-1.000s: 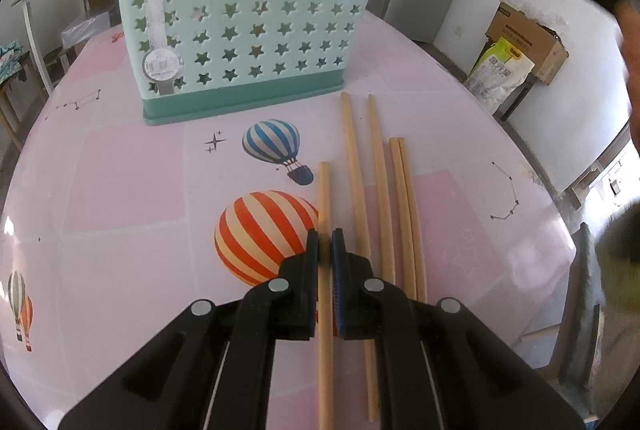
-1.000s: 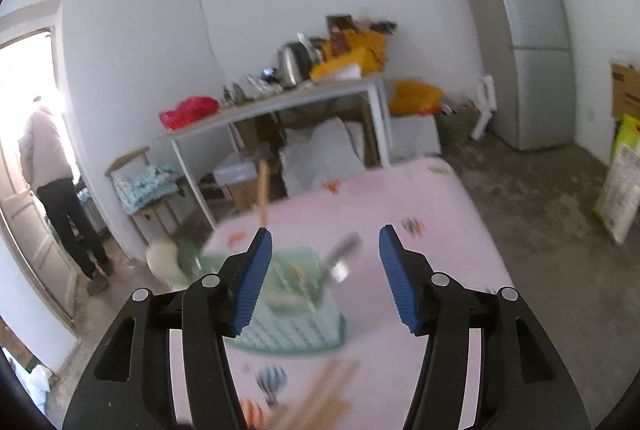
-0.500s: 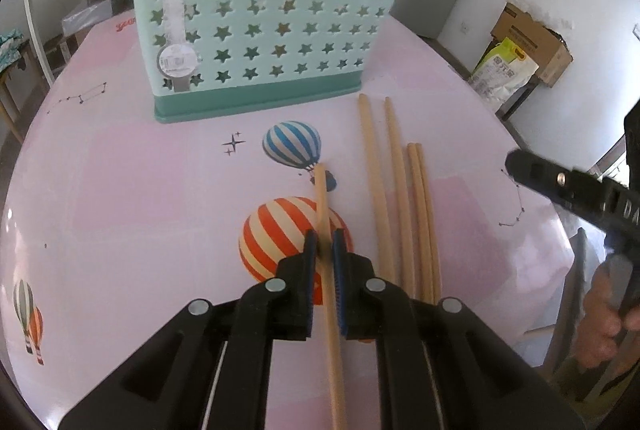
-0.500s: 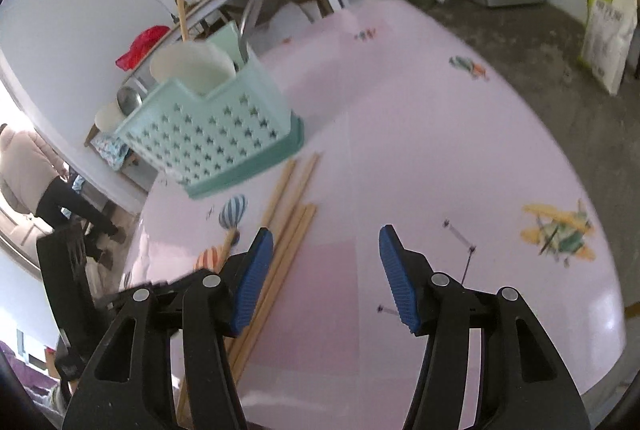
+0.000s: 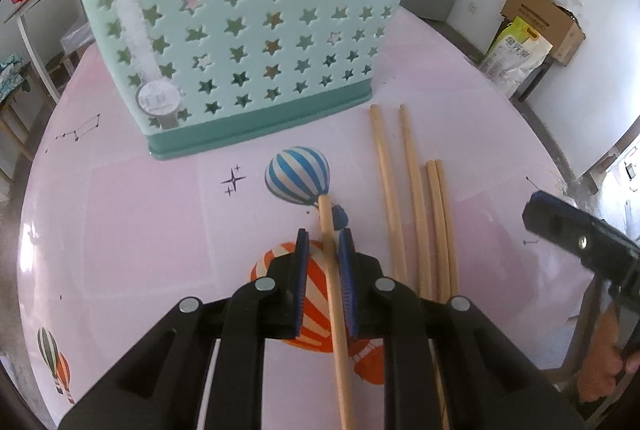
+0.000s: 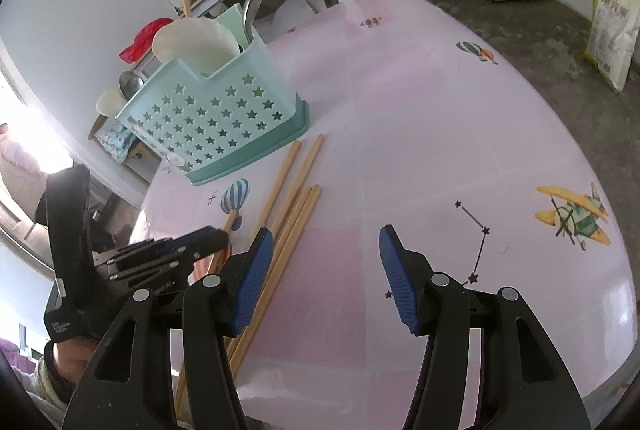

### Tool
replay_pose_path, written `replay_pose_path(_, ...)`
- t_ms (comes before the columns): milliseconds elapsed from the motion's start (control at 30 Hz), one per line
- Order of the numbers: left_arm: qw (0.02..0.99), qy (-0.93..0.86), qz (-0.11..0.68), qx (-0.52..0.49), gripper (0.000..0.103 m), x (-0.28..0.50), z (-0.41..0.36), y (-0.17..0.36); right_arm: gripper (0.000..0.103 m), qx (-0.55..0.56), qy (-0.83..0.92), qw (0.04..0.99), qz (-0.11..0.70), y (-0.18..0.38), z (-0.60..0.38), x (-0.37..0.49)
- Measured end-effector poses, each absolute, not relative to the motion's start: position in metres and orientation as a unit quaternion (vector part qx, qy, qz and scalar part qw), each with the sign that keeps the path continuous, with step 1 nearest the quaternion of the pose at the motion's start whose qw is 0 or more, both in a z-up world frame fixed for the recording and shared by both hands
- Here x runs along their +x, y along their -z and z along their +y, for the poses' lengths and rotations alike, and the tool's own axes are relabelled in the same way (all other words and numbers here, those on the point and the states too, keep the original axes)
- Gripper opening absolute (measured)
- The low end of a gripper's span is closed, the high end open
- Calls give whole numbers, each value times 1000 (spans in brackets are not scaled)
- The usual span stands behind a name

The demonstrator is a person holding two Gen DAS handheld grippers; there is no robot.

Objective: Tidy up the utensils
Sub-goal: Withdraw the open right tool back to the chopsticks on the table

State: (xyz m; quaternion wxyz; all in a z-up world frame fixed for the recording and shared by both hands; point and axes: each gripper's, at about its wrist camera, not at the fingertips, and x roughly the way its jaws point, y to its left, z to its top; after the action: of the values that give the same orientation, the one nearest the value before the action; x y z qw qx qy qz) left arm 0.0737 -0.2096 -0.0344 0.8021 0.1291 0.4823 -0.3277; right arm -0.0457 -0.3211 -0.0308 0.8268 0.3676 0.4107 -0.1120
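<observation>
Now the left tongs (image 5: 323, 254) have just been easing apart, a chopstick (image 5: 334, 294) loose between them on the table (image 5: 120, 230). Right tongs (image 6: 326, 262) gape empty, poised beside the four chopsticks (image 6: 288, 214) at five o'clock of the caddy (image 5: 240, 30).

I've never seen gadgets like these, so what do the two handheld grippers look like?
Both are black plastic tools. The left gripper and right gripper each have two angular fingers, ribbed blue pads and round silver rivets. The left one's handle carries small white lettering, too small to read.
</observation>
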Motion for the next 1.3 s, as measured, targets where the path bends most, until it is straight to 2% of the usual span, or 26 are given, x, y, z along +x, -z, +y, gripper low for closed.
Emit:
replay_pose_path(100, 805, 320, 482, 129, 7, 78, -214, 34, 54, 368, 107, 826, 414, 31, -318, -45)
replay_pose_path(400, 810, 317, 480, 114, 6, 81, -215, 34, 50, 374, 90, 818, 428, 38, -309, -35)
replay_pose_path(733, 815, 319, 473, 104, 6, 74, -199, 38, 27, 350, 99, 807, 465, 49, -298, -3)
replay_pose_path(800, 815, 320, 472, 102, 6, 75, -198, 39, 16, 331, 108, 808, 475, 48, -294, 1)
replay_pose_path(900, 816, 321, 471, 98, 6, 74, -195, 40, 12, 315, 109, 811, 481, 47, -290, 4)
replay_pose_path(1133, 816, 323, 471, 92, 6, 74, -193, 39, 7, 309, 116, 808, 487, 46, -291, 4)
replay_pose_path(1300, 816, 324, 471, 86, 6, 74, -190, 39, 11, 326, 105, 803, 488, 48, -290, 4)
